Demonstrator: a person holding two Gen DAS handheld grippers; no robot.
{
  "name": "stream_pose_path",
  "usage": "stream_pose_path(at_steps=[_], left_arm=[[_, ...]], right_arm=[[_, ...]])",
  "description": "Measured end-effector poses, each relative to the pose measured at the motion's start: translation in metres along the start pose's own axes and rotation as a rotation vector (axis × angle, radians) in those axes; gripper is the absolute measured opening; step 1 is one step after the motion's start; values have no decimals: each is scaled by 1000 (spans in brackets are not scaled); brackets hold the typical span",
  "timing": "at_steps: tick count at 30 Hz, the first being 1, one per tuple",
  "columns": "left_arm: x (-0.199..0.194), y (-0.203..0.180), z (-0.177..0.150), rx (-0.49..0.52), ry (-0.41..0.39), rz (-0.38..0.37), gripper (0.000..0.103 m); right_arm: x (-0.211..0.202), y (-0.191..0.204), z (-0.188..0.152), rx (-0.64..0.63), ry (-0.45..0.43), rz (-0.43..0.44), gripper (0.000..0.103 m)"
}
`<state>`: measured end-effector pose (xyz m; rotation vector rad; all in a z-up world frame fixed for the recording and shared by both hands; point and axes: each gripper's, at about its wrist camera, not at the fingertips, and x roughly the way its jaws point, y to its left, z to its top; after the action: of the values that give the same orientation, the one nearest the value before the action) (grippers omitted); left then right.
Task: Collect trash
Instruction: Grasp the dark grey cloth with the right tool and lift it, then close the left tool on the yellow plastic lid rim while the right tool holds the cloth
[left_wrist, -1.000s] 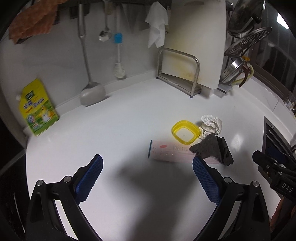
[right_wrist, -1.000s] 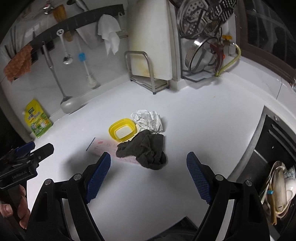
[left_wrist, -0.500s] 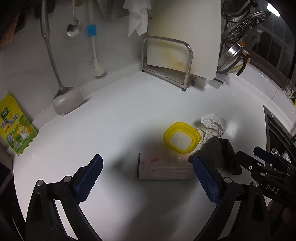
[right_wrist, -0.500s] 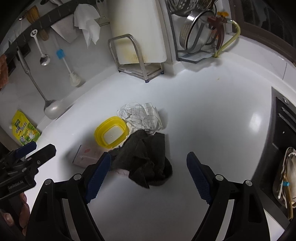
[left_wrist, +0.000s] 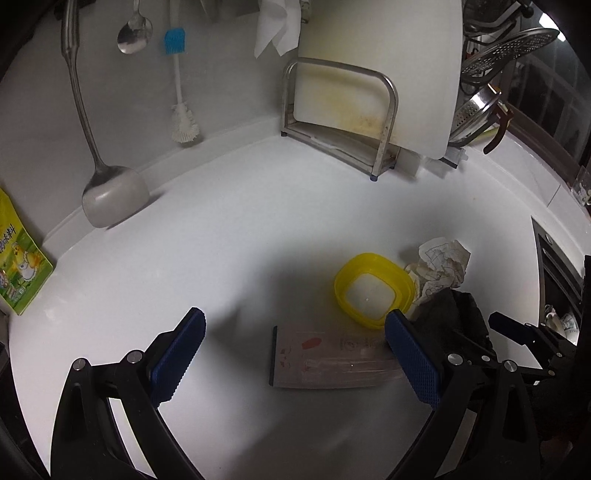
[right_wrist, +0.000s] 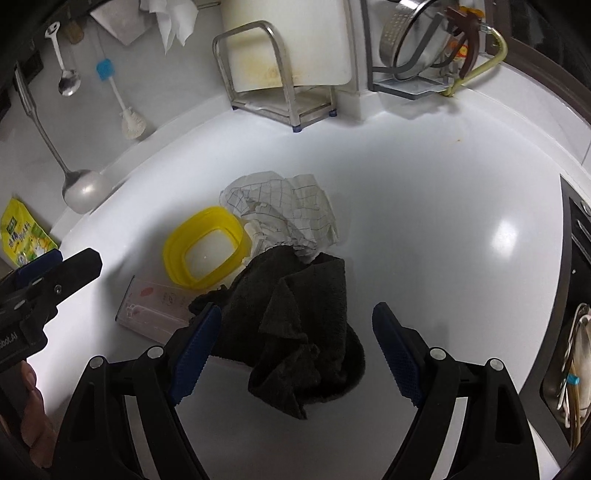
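A flat pinkish wrapper (left_wrist: 325, 363) (right_wrist: 155, 310) lies on the white counter, partly under a dark crumpled cloth (right_wrist: 295, 325) (left_wrist: 454, 317). Behind them sit a yellow lid (left_wrist: 373, 290) (right_wrist: 205, 247) and a crumpled checked paper (right_wrist: 284, 214) (left_wrist: 439, 264). My left gripper (left_wrist: 295, 360) is open just above the wrapper, nothing between its fingers. My right gripper (right_wrist: 295, 350) is open with the dark cloth lying between its blue pads, not gripped. The left gripper's tips (right_wrist: 55, 269) show at the left edge of the right wrist view.
A cutting board in a steel rack (left_wrist: 340, 118) stands at the back. A ladle (left_wrist: 110, 199), spoon and brush (left_wrist: 181, 122) hang on the wall. A green-yellow pouch (left_wrist: 18, 273) leans at left. Pots and lids (right_wrist: 424, 40) are at back right; a sink (right_wrist: 576, 332) at right.
Both grippers have moved forward and down toward the pile. The wrapper now lies between the left fingers and the dark cloth between the right fingers. Both stay open.
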<state>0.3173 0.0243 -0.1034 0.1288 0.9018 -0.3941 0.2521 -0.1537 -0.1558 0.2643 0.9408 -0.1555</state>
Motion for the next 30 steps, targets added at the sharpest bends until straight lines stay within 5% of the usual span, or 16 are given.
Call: stream_pose_path(at_steps=[2, 4, 12, 30], left_arm=[[2, 1, 0, -8, 4, -2, 96], [4, 1, 0, -9, 6, 0, 96], [11, -3, 1, -10, 21, -6, 96], [49, -47, 7, 56, 78, -88, 96]], right_arm=[[-1, 1, 0, -6, -9, 0, 79], [0, 2, 0, -16, -4, 9, 62], [-5, -11, -1, 12, -13, 54, 26], [-49, -74, 7, 196, -111, 92, 22]])
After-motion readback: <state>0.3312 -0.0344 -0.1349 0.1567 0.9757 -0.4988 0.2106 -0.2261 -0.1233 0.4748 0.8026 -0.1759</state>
